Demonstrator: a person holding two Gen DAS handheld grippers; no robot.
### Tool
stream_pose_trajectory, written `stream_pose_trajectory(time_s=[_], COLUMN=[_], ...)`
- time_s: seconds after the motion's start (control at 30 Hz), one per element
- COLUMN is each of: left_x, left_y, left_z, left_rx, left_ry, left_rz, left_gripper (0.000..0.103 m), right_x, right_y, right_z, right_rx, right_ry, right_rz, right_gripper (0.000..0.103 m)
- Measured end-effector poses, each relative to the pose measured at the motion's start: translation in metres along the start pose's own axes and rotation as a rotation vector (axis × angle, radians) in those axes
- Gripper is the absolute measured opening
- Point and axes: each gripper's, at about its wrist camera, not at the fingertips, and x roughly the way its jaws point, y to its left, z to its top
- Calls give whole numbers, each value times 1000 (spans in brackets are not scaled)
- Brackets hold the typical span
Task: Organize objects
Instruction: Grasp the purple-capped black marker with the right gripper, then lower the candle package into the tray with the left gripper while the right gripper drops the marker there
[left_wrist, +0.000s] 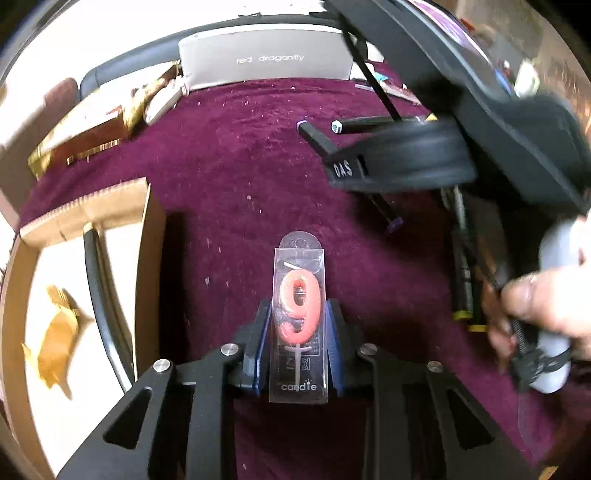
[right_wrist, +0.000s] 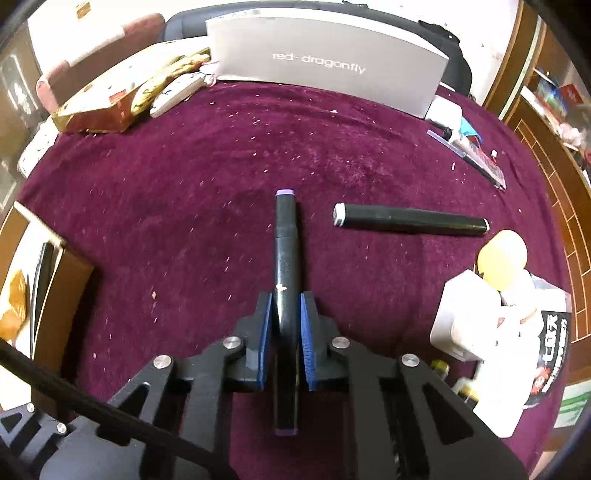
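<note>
My left gripper (left_wrist: 298, 314) is shut on a clear packet holding a red number 9 candle (left_wrist: 298, 310), held above the maroon cloth (left_wrist: 240, 177). My right gripper (right_wrist: 286, 299) is shut on a black marker with purple end caps (right_wrist: 285, 243), which points away along the fingers. The right gripper's body shows at the upper right of the left wrist view (left_wrist: 424, 155), with its marker's purple tip (left_wrist: 394, 224) below it. A second black marker with white caps (right_wrist: 410, 219) lies on the cloth to the right.
An open cardboard box (left_wrist: 85, 214) with a gold wrapper and a black pen stands at the left. A grey "red dragonfly" box (right_wrist: 325, 62) and a gold-red packet (right_wrist: 99, 107) stand at the back. White bottles and a yellow cap (right_wrist: 502, 258) crowd the right. Pens lie at the back right (right_wrist: 469, 151).
</note>
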Motion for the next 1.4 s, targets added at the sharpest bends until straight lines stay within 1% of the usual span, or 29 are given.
stream_pose_trajectory(time_s=[0.1,0.23,0.43,0.57,0.63,0.73,0.8,0.9,0.97,1.0,1.03,1.1,1.23,1.3,1.4], left_x=[-9,-35,-86,-123,-139,-147,-149,-135,-123,-119,-112,-97,-70,-62,-52], left_y=[5,11,29,57,80,119,142,172,184,191,197,208,217,220,226], left_z=[-5,-14,-35,-49,-56,-57,-57,-49,-46,-46,-44,-41,-36,-35,-32], left_rx=[-22,-62,-118,-161,-195,-254,-278,-312,-318,-317,-320,-330,-322,-318,-321], left_ry=[-12,-53,-152,-220,-249,-255,-253,-224,-212,-204,-195,-169,-124,-104,-87], left_rz=[-40,-73,-91,-60,-13,28,74,99,134,147,150,151,147,141,140], left_gripper=[23,23,23,23,23,23,23,23,23,23,23,23,23,23,23], right_x=[-6,-22,-58,-87,-96,-102,-100,-94,-88,-84,-81,-74,-51,-42,-28], right_y=[-3,-13,-20,-9,1,23,38,72,90,105,115,138,170,180,185], right_z=[-8,-20,-36,-45,-47,-48,-48,-46,-44,-42,-41,-38,-36,-35,-30], right_rx=[49,113,178,184,186,185,190,177,172,166,157,133,136,138,155], right_ry=[12,0,-20,-43,-42,-27,-6,26,49,70,81,100,159,175,175], right_rz=[50,110,198,263,312,387,435,501,539,568,578,580,605,589,535], right_gripper=[12,12,12,12,13,13,13,13,13,13,13,13,13,13,13])
